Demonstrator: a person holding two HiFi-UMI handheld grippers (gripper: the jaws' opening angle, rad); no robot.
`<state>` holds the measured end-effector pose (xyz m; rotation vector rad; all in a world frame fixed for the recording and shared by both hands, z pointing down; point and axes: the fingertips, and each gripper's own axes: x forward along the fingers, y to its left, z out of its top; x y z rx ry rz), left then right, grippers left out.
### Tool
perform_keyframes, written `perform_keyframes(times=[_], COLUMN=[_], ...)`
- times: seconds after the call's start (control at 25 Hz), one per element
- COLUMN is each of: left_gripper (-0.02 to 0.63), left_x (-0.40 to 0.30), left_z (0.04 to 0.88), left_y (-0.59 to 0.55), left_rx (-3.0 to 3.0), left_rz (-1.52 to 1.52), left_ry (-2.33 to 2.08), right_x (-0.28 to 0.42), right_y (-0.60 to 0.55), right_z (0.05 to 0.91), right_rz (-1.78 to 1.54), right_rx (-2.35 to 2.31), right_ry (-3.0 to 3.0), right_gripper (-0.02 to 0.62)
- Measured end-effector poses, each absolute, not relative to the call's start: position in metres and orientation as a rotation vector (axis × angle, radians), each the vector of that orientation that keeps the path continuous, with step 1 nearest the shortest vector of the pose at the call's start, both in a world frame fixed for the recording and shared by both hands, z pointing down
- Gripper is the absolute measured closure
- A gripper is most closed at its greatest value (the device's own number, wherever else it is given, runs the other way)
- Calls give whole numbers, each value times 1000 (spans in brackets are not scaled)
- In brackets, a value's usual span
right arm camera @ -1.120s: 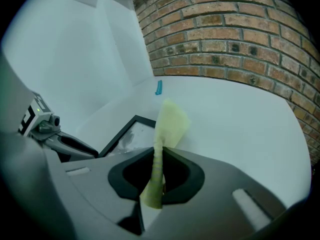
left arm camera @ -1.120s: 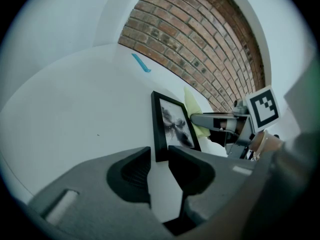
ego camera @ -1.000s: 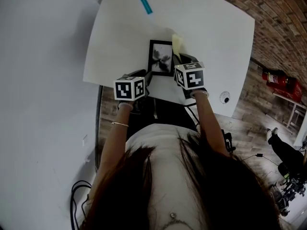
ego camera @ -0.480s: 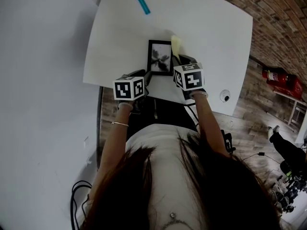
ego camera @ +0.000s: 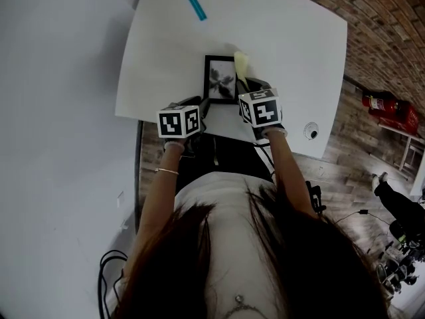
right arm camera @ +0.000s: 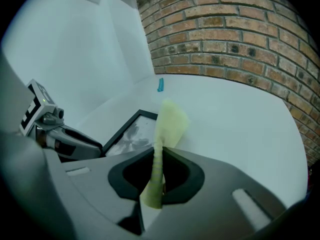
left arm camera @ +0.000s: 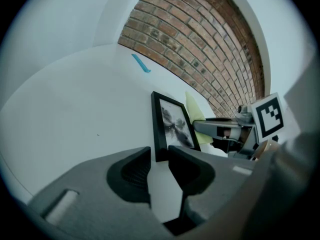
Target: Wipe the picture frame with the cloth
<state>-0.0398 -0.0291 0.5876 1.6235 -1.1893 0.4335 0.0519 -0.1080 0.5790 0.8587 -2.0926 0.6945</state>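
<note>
frame (ego camera: 220, 78) black, smudgy grey print | cloth (right arm camera: 167, 124) pale yellow | table (ego camera: 292, 58) white | wall (right arm camera: 240, 39) red-brown brick | strip (ego camera: 193, 2) teal | cubes (ego camera: 179, 121) black-white squares

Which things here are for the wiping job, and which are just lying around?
For the job:
- black picture frame, flat on the white table
- pale yellow cloth, pinched in the right tongs

Just lying about:
- blue stick at the table's far end
- red canister on the floor

Long dark hair (ego camera: 299, 264), a white top (ego camera: 219, 195), a thin bracelet (ego camera: 166, 172) at one wrist. Grey plastic left claw (left arm camera: 159, 156) and right claw (right arm camera: 160, 156), each bearing a white cube with black square markers (ego camera: 179, 121).
</note>
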Motion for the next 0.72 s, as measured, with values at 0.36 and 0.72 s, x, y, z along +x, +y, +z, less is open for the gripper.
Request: perform_keyframes(times=[0.36, 0.72], left_gripper=[491, 491], left_x=[-39, -38], left_z=[588, 588], left_y=[-29, -30], left_rx=[1627, 1628], left_rz=[433, 431], left_ry=[-1191, -1189], right_x=[53, 55], right_y=[-102, -99], right_z=[579, 580], right_rz=[705, 711], right_rx=[858, 854], right_ry=[-2082, -2067], right_gripper=[561, 561])
